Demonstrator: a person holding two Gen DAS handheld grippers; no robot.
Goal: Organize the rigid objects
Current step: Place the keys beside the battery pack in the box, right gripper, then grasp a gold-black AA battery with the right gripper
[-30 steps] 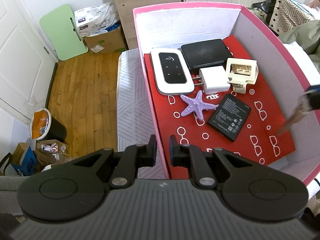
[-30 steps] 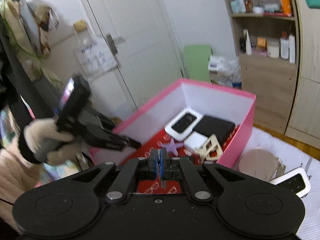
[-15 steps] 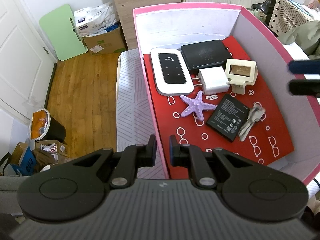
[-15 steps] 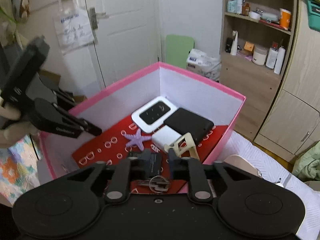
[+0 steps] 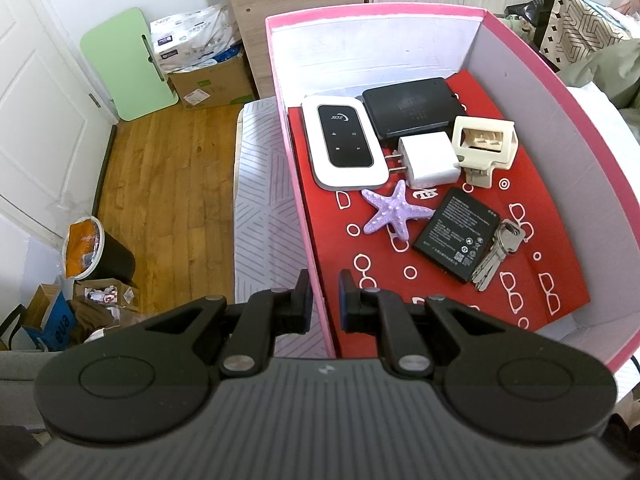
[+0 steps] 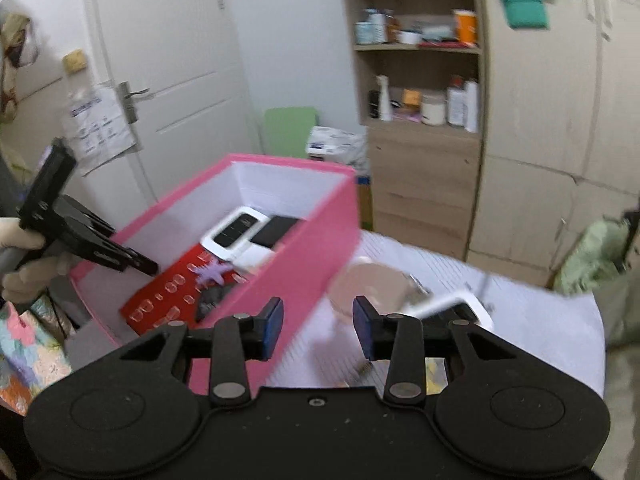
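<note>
surface: patterned white cloth [image 5: 256, 208] | room: wood floor [image 5: 168, 184], door [image 6: 168, 64] | left hand-held gripper [image 5: 323, 300] clamps box wall [image 5: 310, 240], right [image 6: 318, 328] opening, empty

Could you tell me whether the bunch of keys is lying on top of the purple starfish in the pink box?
No, the keys lie beside the black battery, clear of the purple starfish in the pink box.

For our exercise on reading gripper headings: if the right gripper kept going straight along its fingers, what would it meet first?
Probably the round pinkish object lying on the white cover beside the pink box. The right gripper holds nothing, its jaws opening; blur leaves depth uncertain.
</note>
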